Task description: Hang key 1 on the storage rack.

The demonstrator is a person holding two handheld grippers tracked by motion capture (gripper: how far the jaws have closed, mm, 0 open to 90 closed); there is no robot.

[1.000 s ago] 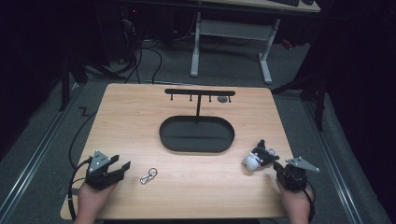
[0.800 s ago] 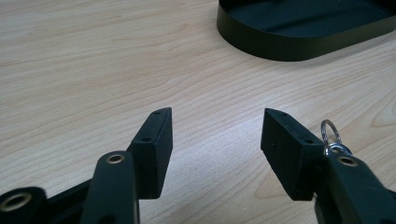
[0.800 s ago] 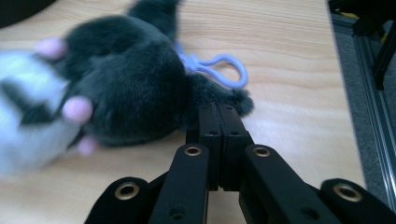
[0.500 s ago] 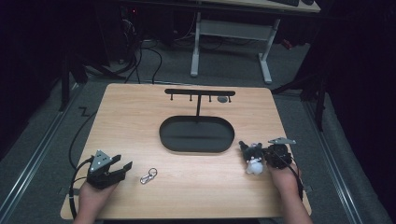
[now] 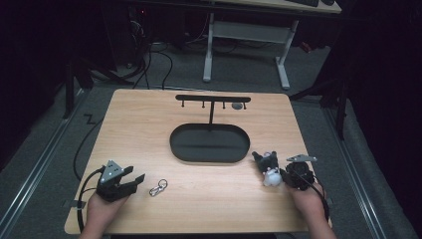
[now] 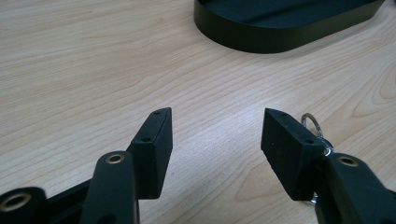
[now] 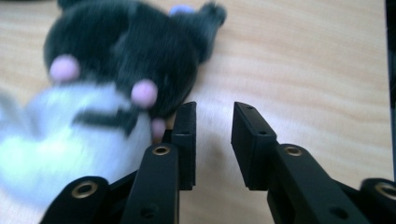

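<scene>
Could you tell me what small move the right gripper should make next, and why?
Probably shift sideways toward the plush toy before closing: the right gripper has just been opening with nothing between its jaws, and the toy lies beside one jaw, not in the gap.

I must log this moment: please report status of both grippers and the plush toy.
Left gripper open, keyring beside. Right gripper just opening, empty, beside plush toy. Nothing blocking.

Plush toy right of tray; keyring front-left, on table
</scene>
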